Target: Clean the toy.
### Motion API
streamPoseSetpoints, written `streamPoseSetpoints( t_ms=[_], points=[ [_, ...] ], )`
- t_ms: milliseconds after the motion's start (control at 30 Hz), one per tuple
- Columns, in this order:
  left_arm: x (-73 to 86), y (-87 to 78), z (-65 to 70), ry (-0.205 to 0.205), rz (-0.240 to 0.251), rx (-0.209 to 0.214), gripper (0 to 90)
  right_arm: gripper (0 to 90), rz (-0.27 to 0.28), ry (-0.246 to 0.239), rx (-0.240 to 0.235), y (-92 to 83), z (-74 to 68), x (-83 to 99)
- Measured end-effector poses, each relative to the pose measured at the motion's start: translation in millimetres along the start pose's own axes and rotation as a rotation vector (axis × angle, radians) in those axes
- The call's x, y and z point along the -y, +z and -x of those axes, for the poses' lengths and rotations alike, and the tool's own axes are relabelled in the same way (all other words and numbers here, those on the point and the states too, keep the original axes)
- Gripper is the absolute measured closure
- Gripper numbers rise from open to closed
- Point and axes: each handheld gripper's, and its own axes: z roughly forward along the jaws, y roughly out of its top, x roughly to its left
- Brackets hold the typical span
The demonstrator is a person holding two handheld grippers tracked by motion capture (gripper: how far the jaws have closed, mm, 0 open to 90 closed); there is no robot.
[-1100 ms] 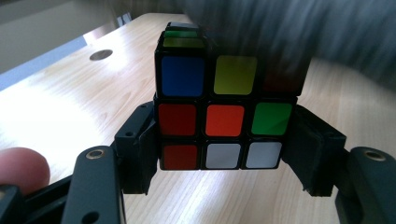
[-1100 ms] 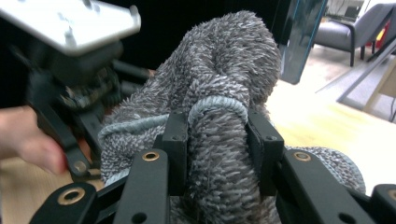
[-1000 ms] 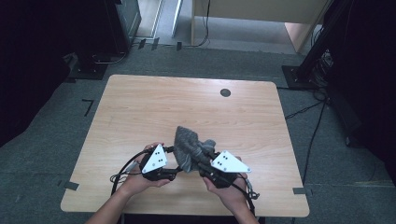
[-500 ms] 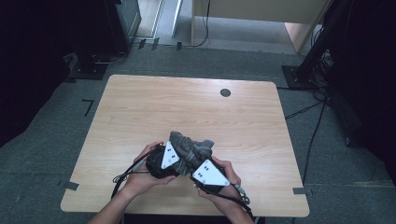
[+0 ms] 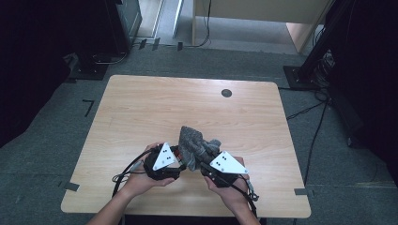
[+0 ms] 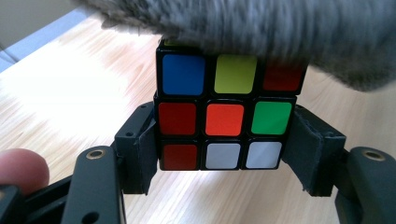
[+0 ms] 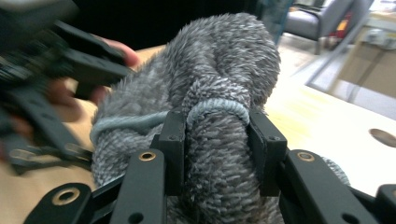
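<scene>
High view, cloth near table front edge

No text, label, brand, number or sign is legible in any view; the coloured stickers of the black-framed puzzle cube are blank; the grey three-cornered plates on the grippers carry only small dark dots; the light wooden table bears no marking.

Left gripper and right gripper: black bodies, each topped by a pale grey three-cornered plate with small dark dots. Black cables trail from both. Jaws matte black with brass-coloured pivot rings. Forearms bare, no sleeves.
</scene>
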Motion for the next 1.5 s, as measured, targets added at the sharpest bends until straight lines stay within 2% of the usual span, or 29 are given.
streamPoseSetpoints(
  t_ms=[67, 133, 167, 200, 233, 300, 333, 367, 400, 467, 500, 533, 567, 600, 667, 733, 867, 933, 967, 1000, 1033, 1067, 1133, 1200, 1267, 1300, 1400, 1433, 1500],
  points=[
    [0.4, -1.3, -1.6, -0.005, 0.006, 0.004, 34.3, 64.4, -0.025, -0.001, 0.052, 1.2, 5.4, 1.9],
    [1.2, -2.3, -3.5, -0.012, 0.010, 0.003, 34.3, 64.6, -0.074, 0.005, 0.143, 0.7, 15.2, 3.8],
    [1.4, -2.1, -3.9, -0.008, 0.005, -0.004, 34.3, 64.6, -0.064, 0.033, 0.146, -2.0, 19.3, 4.0],
    [1.6, -1.5, -3.7, -0.007, 0.004, -0.005, 34.3, 64.5, -0.039, 0.061, 0.123, -4.8, 20.9, 2.9],
    [1.7, -0.8, -3.0, -0.001, 0.002, -0.006, 34.3, 64.5, -0.011, 0.067, 0.089, -6.8, 19.3, 0.6],
    [1.3, -0.4, -0.7, 0.008, 0.006, 0.002, 34.2, 64.3, 0.032, 0.034, -0.002, -7.2, 8.8, -4.8],
    [0.7, -2.3, -0.3, -0.002, 0.029, 0.022, 34.2, 64.4, 0.025, 0.029, -0.020, -6.1, 5.4, -5.6],
    [0.3, -2.8, -0.3, 0.004, 0.027, 0.013, 34.3, 65.5, -0.002, 0.014, -0.010, -2.5, 2.0, -4.3],
    [0.7, -3.0, -0.8, 0.008, 0.022, 0.000, 34.2, 66.2, -0.004, 0.010, 0.003, -1.5, 2.8, -2.7],
    [2.5, -4.8, -4.8, -0.026, 0.042, 0.005, 34.2, 66.6, -0.044, 0.006, 0.063, 0.0, 9.9, 0.5],
    [3.5, -6.7, -8.2, -0.050, 0.059, 0.016, 34.2, 66.7, -0.057, 0.020, 0.098, -1.2, 16.0, 2.4],
    [4.7, -9.7, -12.4, -0.078, 0.094, 0.042, 34.2, 66.8, -0.048, 0.062, 0.108, -3.8, 23.3, 4.3],
    [5.5, -12.0, -14.6, -0.092, 0.123, 0.064, 34.2, 66.9, -0.028, 0.125, 0.106, -7.5, 31.4, 5.6],
    [6.7, -15.0, -17.2, -0.112, 0.166, 0.099, 34.2, 67.0, -0.011, 0.149, 0.101, -9.6, 34.8, 5.8],
    [8.1, -19.4, -20.5, -0.143, 0.242, 0.159, 34.2, 67.7, 0.040, 0.191, 0.051, -12.9, 36.7, 4.4],
    [8.0, -22.4, -22.5, -0.165, 0.286, 0.185, 34.2, 68.6, 0.061, 0.186, -0.001, -11.8, 30.4, 2.7],
    [9.7, -27.6, -27.1, -0.187, 0.320, 0.208, 34.2, 70.4, 0.041, 0.184, -0.065, -2.5, 19.3, 9.0],
    [10.7, -30.1, -30.1, -0.206, 0.342, 0.212, 34.2, 70.3, -0.011, 0.165, -0.090, 2.1, 18.5, 13.7],
    [10.8, -31.1, -32.1, -0.216, 0.352, 0.217, 34.2, 70.2, -0.046, 0.147, -0.092, 4.3, 18.8, 15.2],
    [10.8, -31.7, -32.8, -0.221, 0.353, 0.218, 34.2, 70.2, -0.069, 0.129, -0.070, 5.1, 19.2, 15.6],
    [10.9, -31.6, -33.0, -0.218, 0.350, 0.215, 34.2, 70.2, -0.057, 0.136, -0.055, 3.8, 20.8, 14.6],
    [11.3, -30.8, -33.0, -0.213, 0.339, 0.217, 34.2, 70.2, -0.025, 0.159, -0.047, 0.7, 23.3, 12.2],
    [11.7, -29.7, -32.3, -0.210, 0.331, 0.224, 34.2, 70.2, 0.071, 0.206, -0.051, -7.8, 27.9, 5.9],
    [11.1, -30.0, -32.4, -0.218, 0.344, 0.242, 34.2, 70.2, 0.119, 0.210, -0.072, -12.5, 27.1, 1.3],
    [10.1, -31.5, -33.5, -0.227, 0.357, 0.252, 34.2, 70.3, 0.103, 0.186, -0.097, -9.9, 23.5, 1.9],
    [10.1, -32.3, -33.9, -0.229, 0.360, 0.246, 34.2, 70.4, 0.079, 0.194, -0.119, -6.6, 21.7, 4.7],
    [11.1, -34.0, -36.6, -0.253, 0.374, 0.245, 34.2, 70.3, -0.012, 0.165, -0.113, 2.4, 19.4, 12.6],
    [11.0, -34.8, -37.6, -0.259, 0.383, 0.247, 34.2, 70.3, -0.014, 0.161, -0.102, 1.9, 20.1, 13.0],
    [11.0, -35.0, -38.0, -0.262, 0.385, 0.251, 34.2, 70.3, 0.048, 0.191, -0.089, -4.4, 24.5, 8.9]
  ],
)
